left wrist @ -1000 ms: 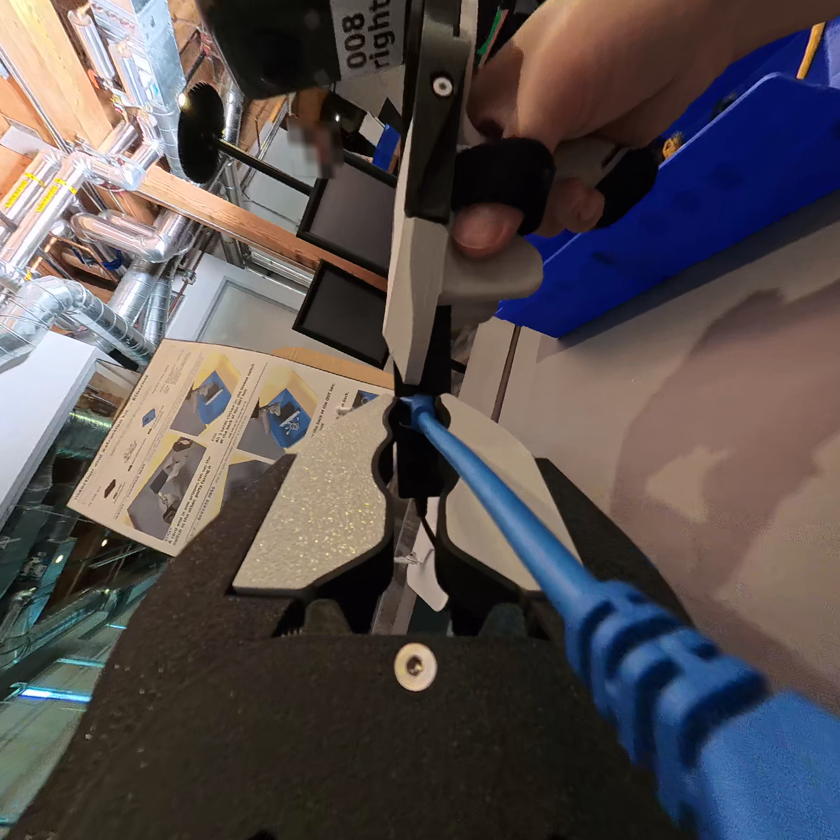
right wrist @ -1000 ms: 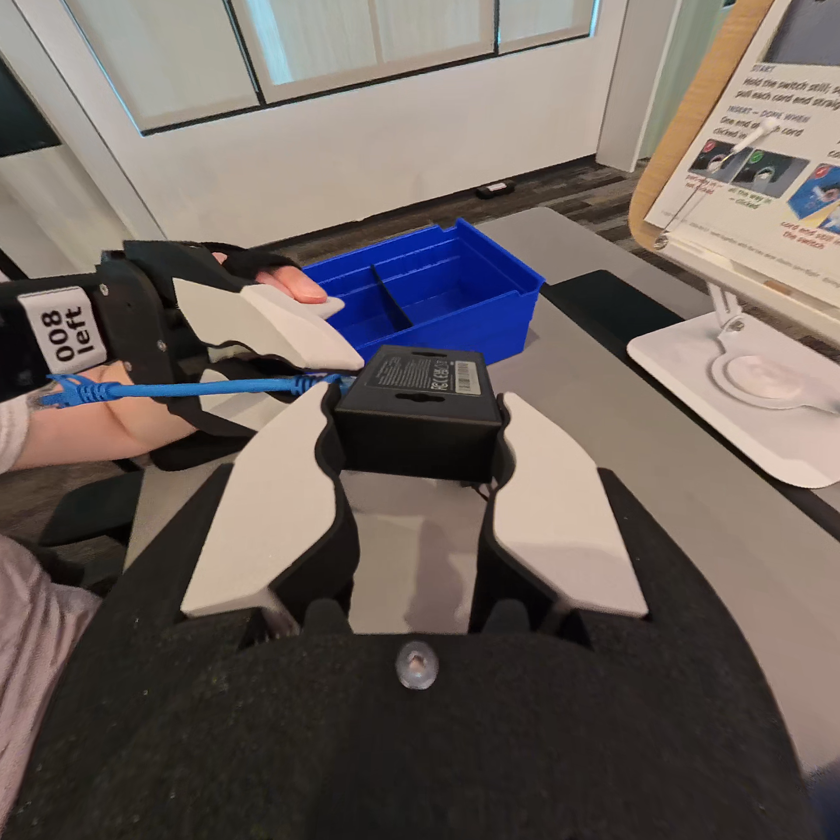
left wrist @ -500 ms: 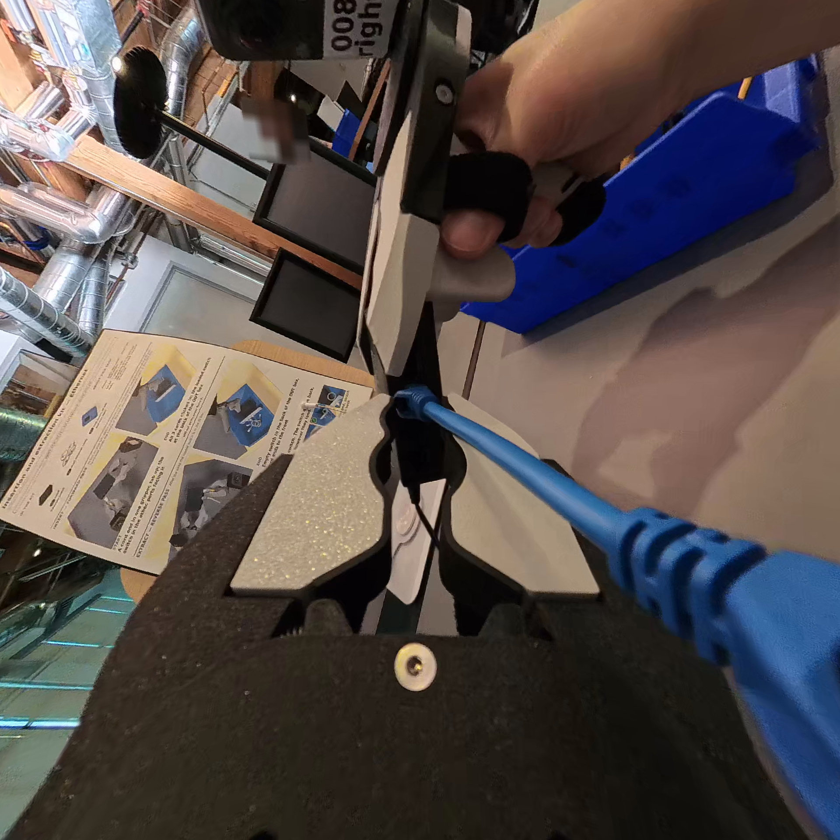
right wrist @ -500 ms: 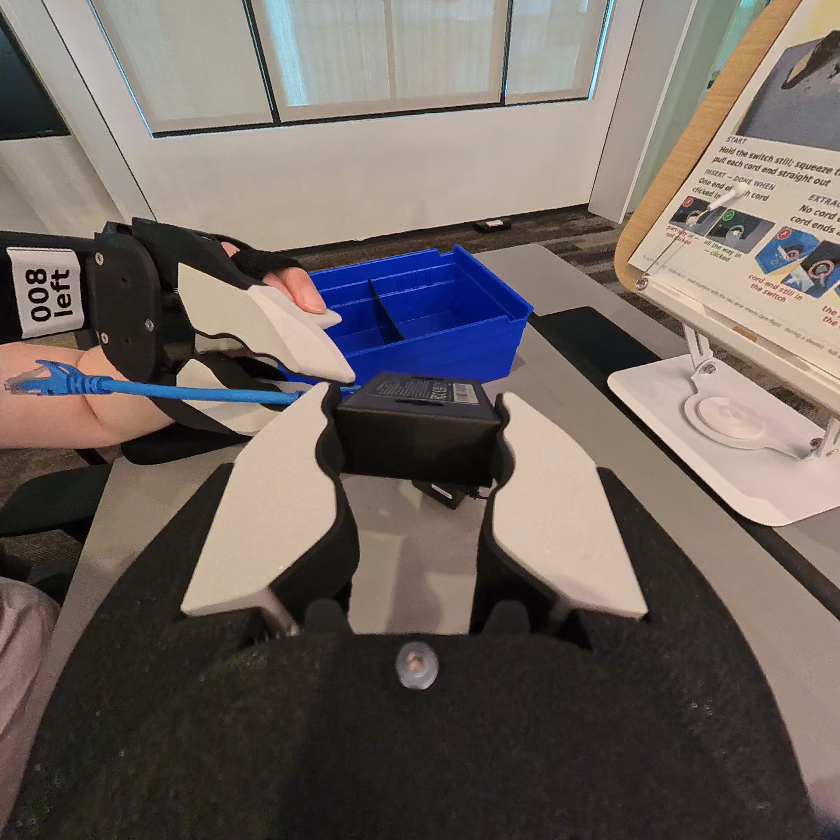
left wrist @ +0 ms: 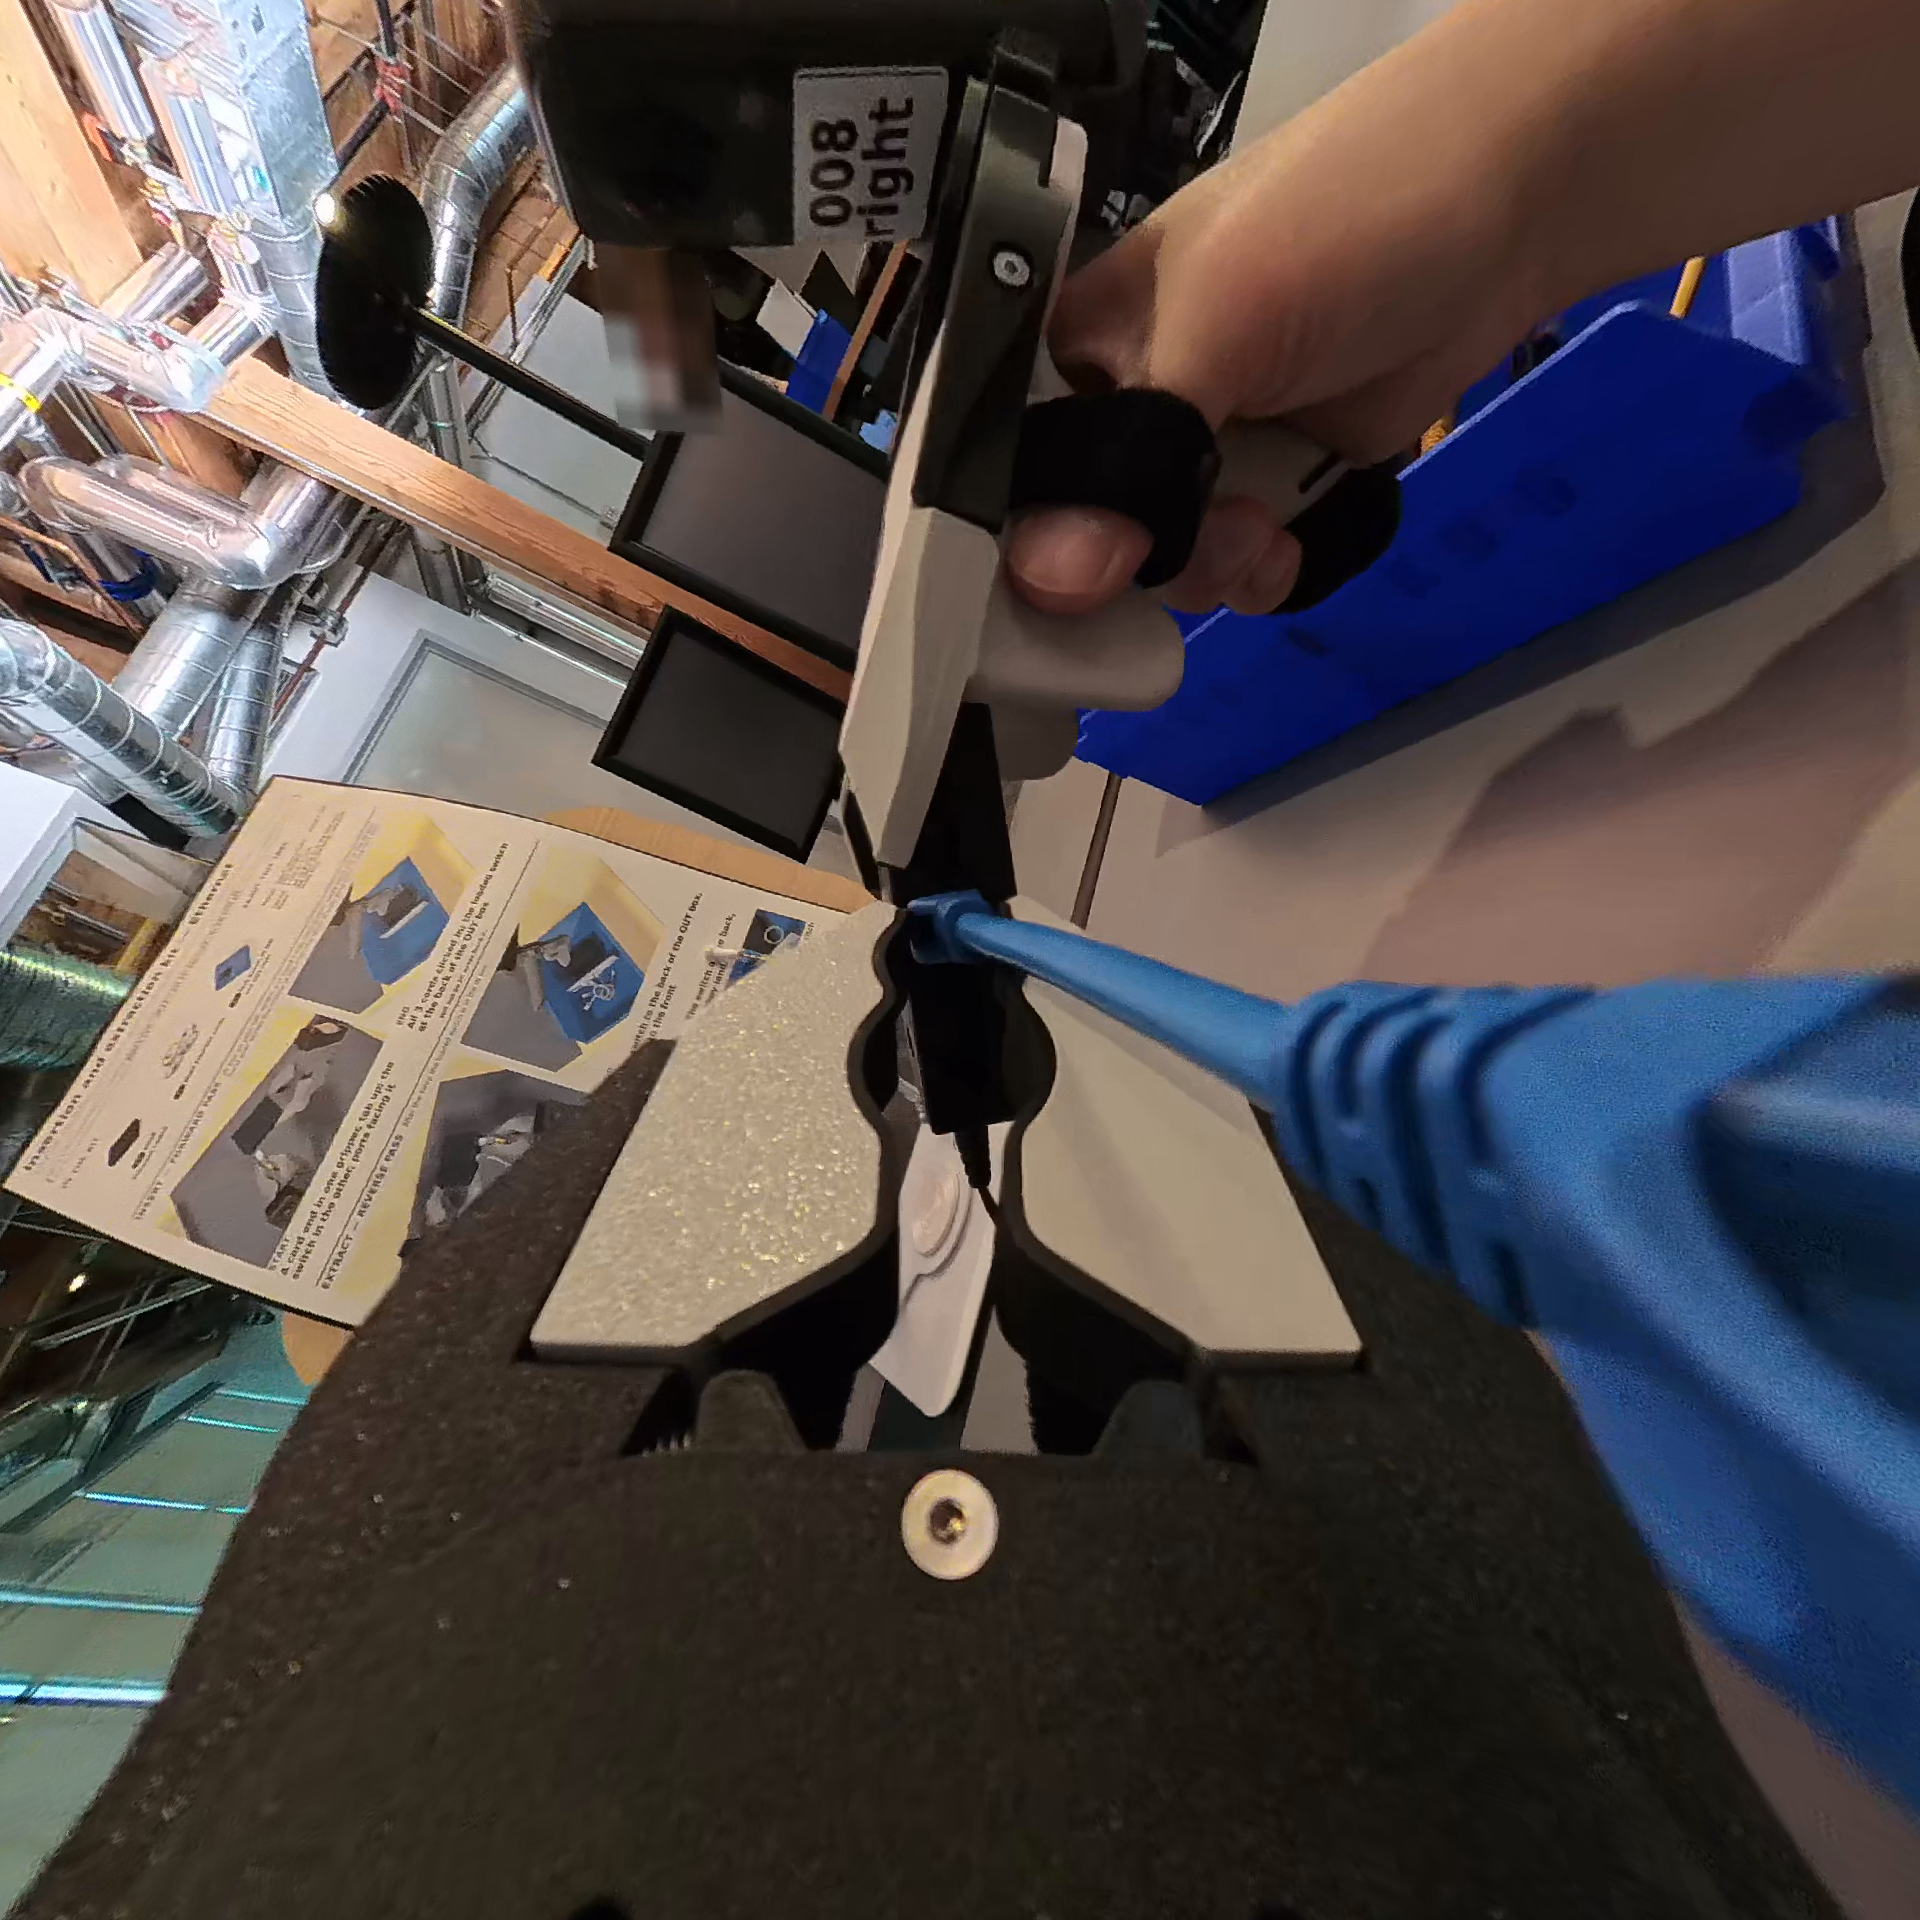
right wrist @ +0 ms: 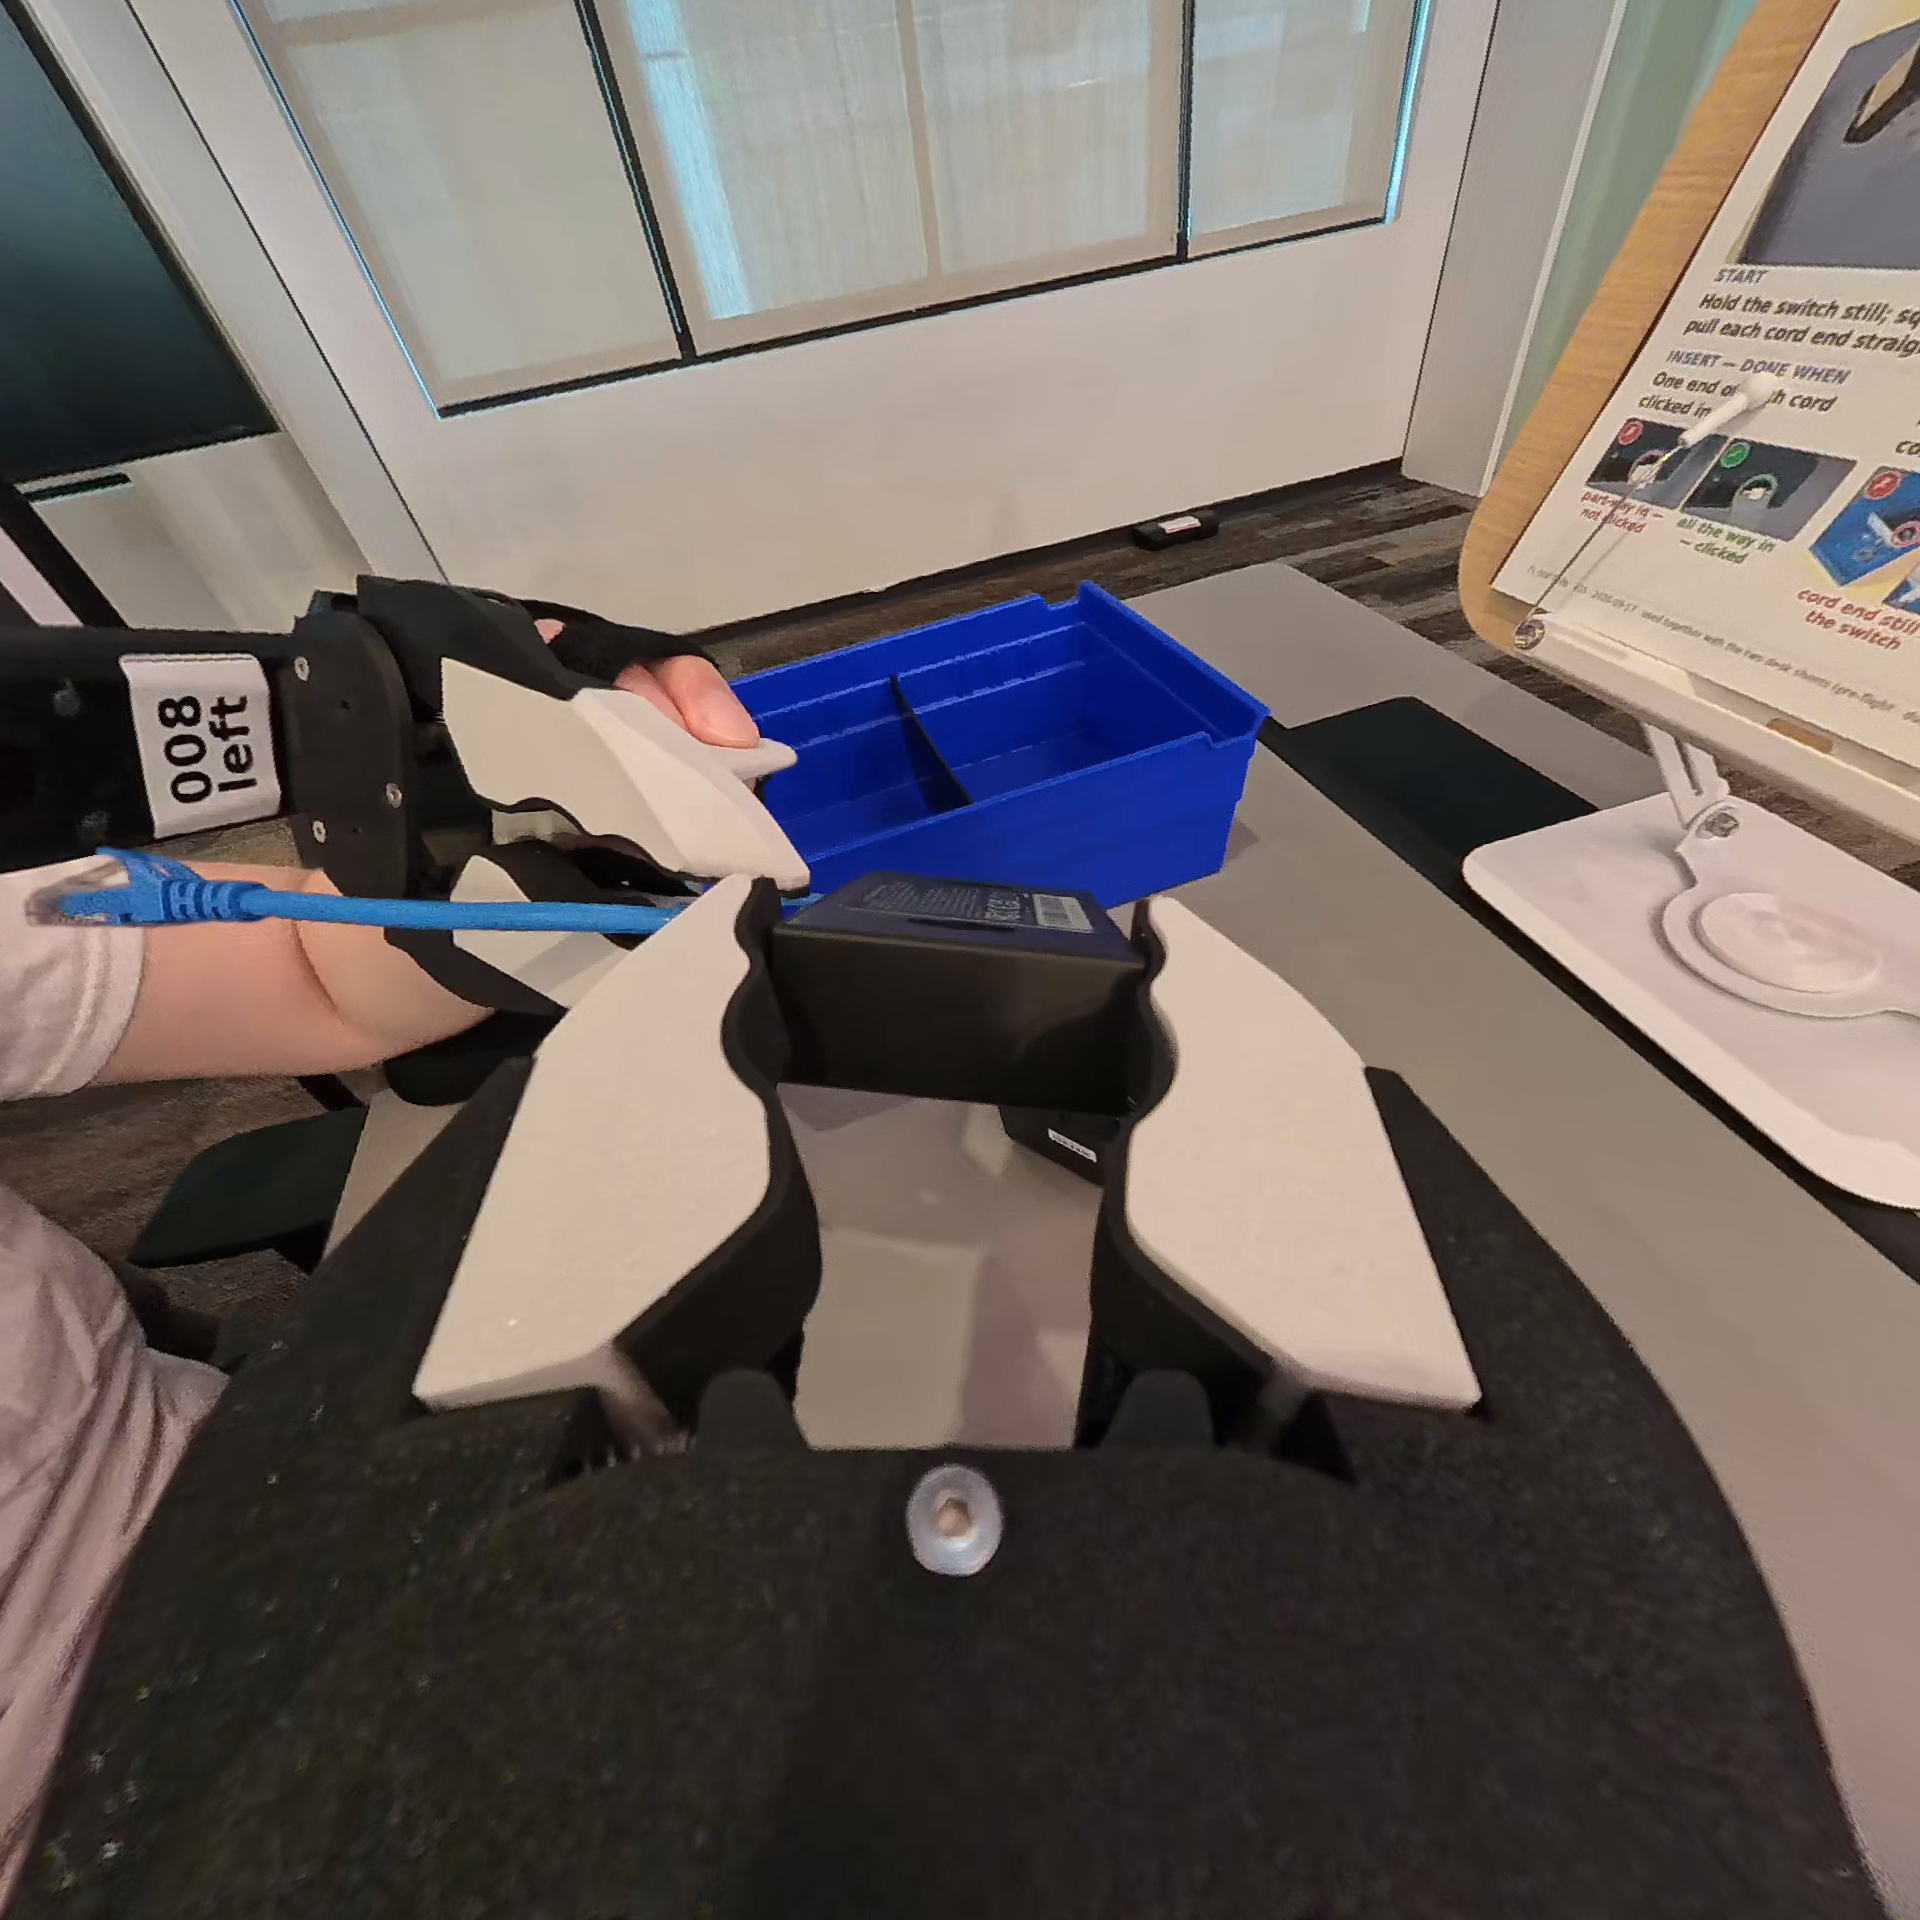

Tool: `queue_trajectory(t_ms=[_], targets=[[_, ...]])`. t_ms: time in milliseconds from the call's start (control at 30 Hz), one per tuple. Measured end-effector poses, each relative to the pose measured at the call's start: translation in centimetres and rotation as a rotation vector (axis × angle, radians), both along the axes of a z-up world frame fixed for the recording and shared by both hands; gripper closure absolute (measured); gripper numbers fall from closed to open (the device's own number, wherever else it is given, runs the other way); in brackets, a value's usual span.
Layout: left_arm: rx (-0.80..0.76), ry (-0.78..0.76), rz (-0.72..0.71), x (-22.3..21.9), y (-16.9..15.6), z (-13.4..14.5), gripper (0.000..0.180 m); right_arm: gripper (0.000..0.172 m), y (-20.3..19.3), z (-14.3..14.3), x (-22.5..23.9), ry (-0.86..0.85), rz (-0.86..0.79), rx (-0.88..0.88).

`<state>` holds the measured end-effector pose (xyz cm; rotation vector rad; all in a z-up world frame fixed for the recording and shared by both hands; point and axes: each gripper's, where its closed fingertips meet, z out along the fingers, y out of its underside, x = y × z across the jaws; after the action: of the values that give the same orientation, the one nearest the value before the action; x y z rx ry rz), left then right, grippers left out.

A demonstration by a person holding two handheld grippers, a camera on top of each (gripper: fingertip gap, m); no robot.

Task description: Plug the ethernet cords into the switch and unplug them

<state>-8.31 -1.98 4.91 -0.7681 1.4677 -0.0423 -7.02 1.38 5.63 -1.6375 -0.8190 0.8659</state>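
From the left, the left gripper (right wrist: pixel 774 883) comes in sideways, its jaws clenched on the near plug of 1 blue ethernet cord (right wrist: pixel 436 914). The cord's long axis runs level across the view, left to right. Its free plug (right wrist: pixel 114 896) hangs out past the person's forearm, and the gripped end points at the left side face of the switch (right wrist: pixel 956 992).

In the left wrist view the gripped plug (left wrist: pixel 940 920) sits at the jaw tips, right against the narrow black edge of the switch (left wrist: pixel 961 1018). Whether it is seated in a port cannot be told from here.

In the middle, the right gripper (right wrist: pixel 951 1003) holds the 1 black switch clear of the grey surface (right wrist: pixel 1455 987), with 1 pad pressed on each side. The switch lies crosswise between those jaws, so the cord's line meets it square on.

My reading is that the left gripper is the working one and the right only braces. The move ahead turns on keeping the plug in line with the port.

Farther right are 1 blue bin (right wrist: pixel 1039 748) with 2 compartments, both bare as far as they show, and 1 instruction sheet on a white stand (right wrist: pixel 1662 935).
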Motion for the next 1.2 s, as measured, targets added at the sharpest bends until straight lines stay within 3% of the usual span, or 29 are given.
queue_trajectory(t_ms=[133,567,1067,1200], targets=[[0.008,0.082,0.026,0.0,0.4,-1.0,0.165,0.109,0.3,-1.1,0.1,-0.067,-0.016,-0.022],[-0.027,0.065,0.022,-0.1,0.6,-0.8,0.168,0.108,0.2,-2.4,0.1,-0.061,0.034,-0.141],[-0.030,0.070,0.022,0.1,0.5,-0.9,0.168,0.106,0.3,-2.7,0.0,-0.105,0.043,-0.040],[-0.102,0.045,-0.004,0.2,0.2,-0.7,0.161,0.107,0.4,-2.1,0.3,-0.026,0.059,-0.032]])
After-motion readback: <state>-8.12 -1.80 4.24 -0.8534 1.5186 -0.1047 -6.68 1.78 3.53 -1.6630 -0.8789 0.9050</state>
